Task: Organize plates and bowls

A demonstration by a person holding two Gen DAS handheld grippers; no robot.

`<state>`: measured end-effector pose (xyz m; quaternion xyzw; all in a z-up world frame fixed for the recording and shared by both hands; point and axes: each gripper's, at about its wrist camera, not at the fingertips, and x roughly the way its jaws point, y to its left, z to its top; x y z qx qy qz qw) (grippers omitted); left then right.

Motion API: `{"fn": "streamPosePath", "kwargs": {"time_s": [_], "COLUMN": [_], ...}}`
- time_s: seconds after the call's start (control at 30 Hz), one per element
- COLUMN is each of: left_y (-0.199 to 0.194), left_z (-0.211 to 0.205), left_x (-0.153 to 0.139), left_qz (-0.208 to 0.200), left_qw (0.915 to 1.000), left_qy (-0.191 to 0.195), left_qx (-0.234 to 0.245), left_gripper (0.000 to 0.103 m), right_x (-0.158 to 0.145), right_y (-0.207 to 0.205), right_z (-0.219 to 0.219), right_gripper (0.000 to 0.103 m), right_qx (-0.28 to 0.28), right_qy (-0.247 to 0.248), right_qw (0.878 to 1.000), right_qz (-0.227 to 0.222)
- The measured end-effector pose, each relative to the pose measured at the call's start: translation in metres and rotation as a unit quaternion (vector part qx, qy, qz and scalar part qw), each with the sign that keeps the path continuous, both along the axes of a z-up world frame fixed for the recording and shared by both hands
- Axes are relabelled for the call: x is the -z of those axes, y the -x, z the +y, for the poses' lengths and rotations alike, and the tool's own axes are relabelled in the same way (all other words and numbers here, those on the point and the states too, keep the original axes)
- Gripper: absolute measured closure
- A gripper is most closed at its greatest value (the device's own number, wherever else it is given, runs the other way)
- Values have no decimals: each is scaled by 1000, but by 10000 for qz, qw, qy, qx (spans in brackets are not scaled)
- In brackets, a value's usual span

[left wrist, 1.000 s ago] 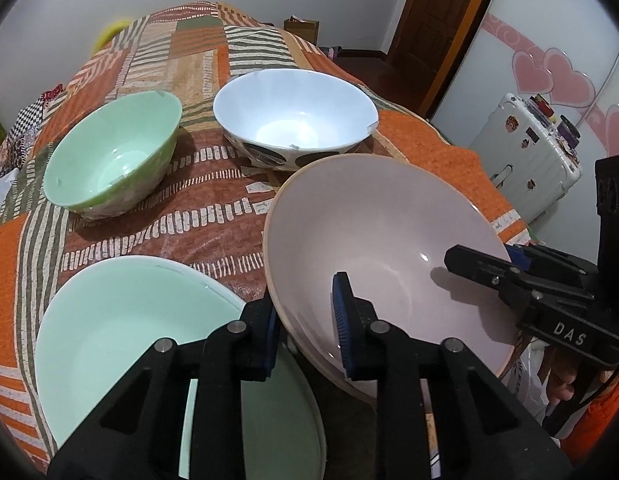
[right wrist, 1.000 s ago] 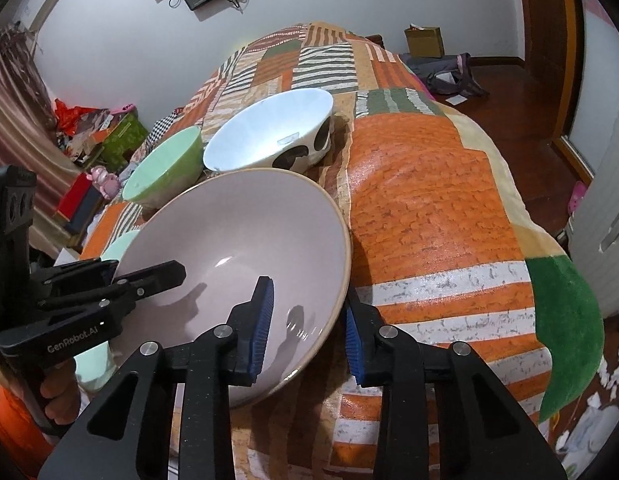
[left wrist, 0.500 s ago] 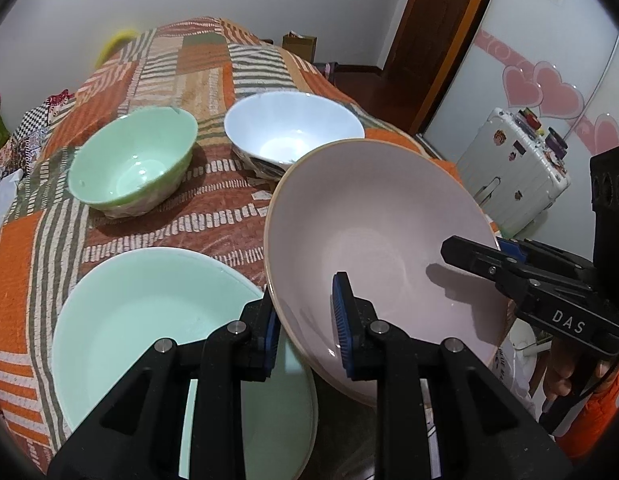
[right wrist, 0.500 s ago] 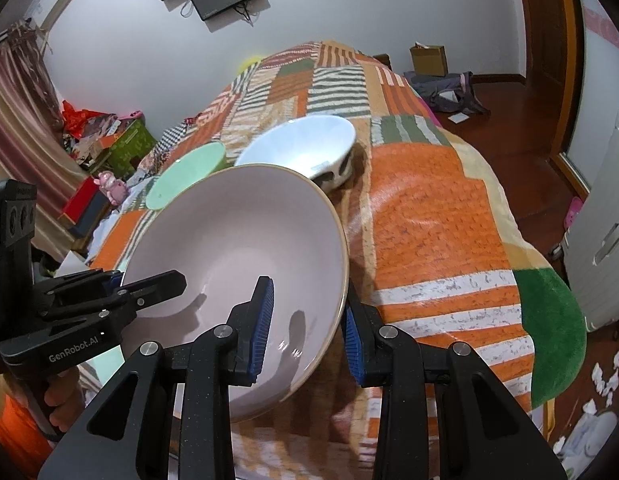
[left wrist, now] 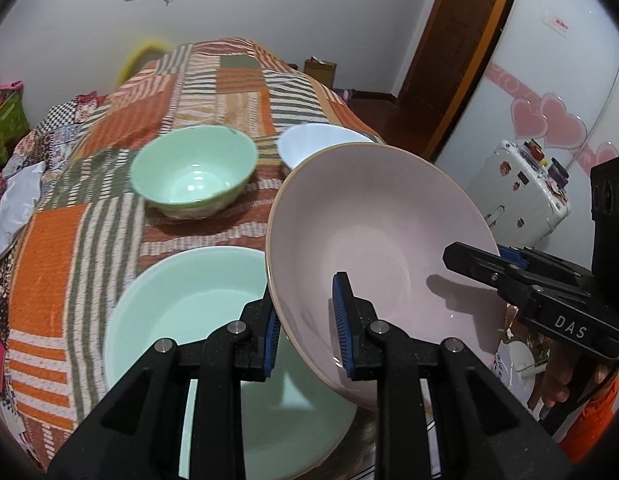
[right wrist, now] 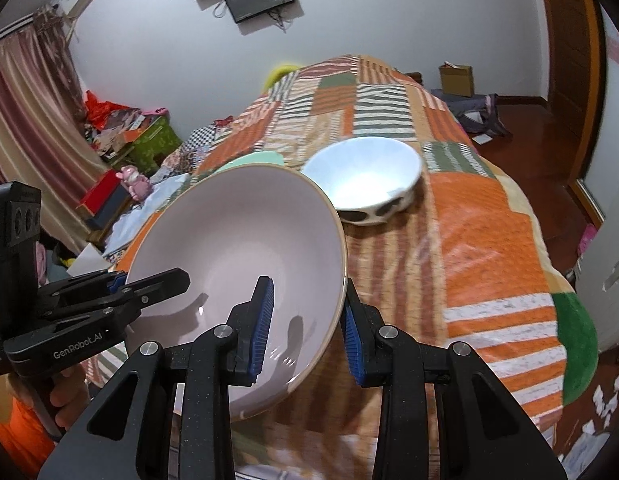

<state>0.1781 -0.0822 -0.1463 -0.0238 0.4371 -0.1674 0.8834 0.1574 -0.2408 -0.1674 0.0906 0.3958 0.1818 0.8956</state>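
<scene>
Both grippers clamped opposite rims of the wide, shallow pale pink ceramic bowl [left wrist: 381, 240]: the left gripper [left wrist: 305, 328] on its near-left edge, the right gripper [right wrist: 305, 324] on its right edge. It hung tilted above the pale mint-green plate [left wrist: 189, 304] on the patchwork-covered bed [left wrist: 61, 240].

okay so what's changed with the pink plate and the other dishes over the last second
The pink plate, clamped at opposite rims by the left gripper and the right gripper, has been lifted off the patchwork bedspread and tilted up, now hanging partly over the mint green plate. Both grips are unchanged. The green bowl, white bowl and mint green plate stayed put.
</scene>
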Motion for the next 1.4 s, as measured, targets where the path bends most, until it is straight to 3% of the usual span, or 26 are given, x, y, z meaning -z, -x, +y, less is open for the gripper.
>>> {"fn": "streamPosePath", "kwargs": {"time_s": [0.6, 1.4], "left_y": [31, 74], "left_z": [109, 245], "left_x": [-11, 4], "left_qz": [-216, -141], "left_qw": [9956, 9760], "left_qy": [133, 59], "left_qx": [-907, -2173], "left_gripper": [79, 79], "right_x": [-7, 14], "right_y": [-7, -7], "right_z": [103, 231], "right_gripper": [73, 73], "right_qx": [-872, -2024], "right_qy": [65, 185], "right_qw": [9962, 9788], "right_qz": [-54, 239]}}
